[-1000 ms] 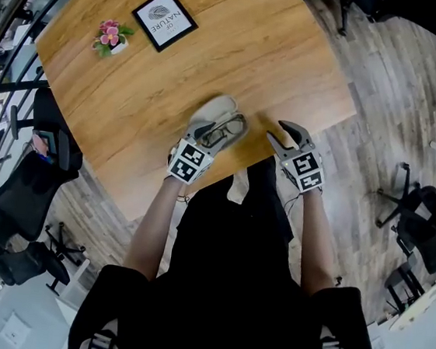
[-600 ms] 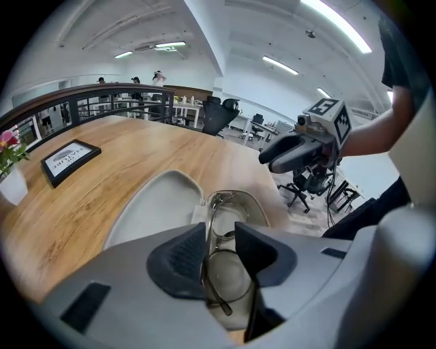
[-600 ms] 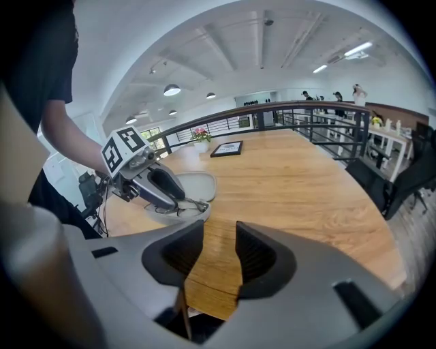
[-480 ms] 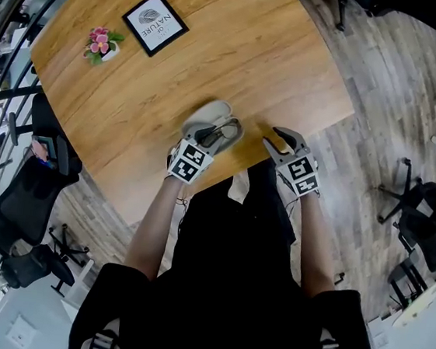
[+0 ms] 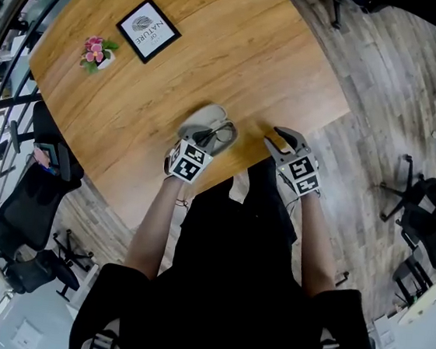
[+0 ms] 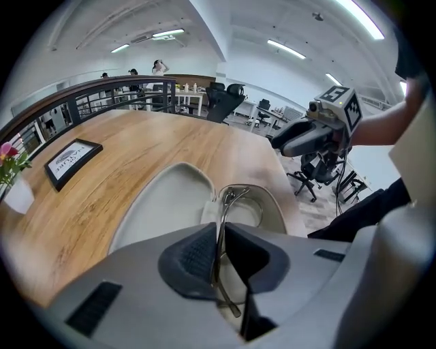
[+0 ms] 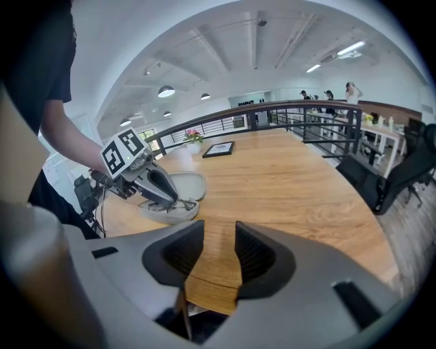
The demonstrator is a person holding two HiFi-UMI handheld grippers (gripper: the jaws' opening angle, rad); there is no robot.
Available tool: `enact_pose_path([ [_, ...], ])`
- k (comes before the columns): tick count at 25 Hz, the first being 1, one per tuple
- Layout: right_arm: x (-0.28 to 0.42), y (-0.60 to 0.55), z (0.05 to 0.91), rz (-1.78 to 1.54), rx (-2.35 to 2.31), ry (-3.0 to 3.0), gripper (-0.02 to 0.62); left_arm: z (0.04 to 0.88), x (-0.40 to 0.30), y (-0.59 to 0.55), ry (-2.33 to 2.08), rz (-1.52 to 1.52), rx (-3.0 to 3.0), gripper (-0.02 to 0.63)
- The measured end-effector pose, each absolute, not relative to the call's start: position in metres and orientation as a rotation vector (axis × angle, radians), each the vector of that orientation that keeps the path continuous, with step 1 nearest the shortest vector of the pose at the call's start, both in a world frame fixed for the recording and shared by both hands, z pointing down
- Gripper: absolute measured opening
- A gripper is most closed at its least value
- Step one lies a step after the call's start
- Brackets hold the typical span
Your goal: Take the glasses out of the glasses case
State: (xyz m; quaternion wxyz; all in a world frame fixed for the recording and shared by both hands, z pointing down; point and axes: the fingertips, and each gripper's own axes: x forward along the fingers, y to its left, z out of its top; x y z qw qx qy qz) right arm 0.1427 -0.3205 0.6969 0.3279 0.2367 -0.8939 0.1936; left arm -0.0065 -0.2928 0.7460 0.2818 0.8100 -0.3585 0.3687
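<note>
- the left tongs have just been closing and are now pinched on a thin metal arm of the glasses, angled down into the case.
- the glasses case is laid open on the wooden surface near the person's edge. the glasses are seated in its right-hand half, not yet lifted out.
- the glasses are judged light, thin and easily bent, with lenses that scratch. a gentle hold on the arm or bridge is best taken, and the light case may be dragged along.
- the right tongs have just been narrowed slightly but are held spread, with nothing between them, beside the case and apart from it.
</note>
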Motion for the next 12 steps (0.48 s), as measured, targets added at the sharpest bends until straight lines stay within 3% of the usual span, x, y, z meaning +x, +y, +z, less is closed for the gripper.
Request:
enact_pose_path([
  [12, 0.147, -0.324, 0.684, 0.497, 0.668, -2.363, 0.150, 0.742, -0.002, -0.287, -0.877, 1.076, 2.239, 0.032],
])
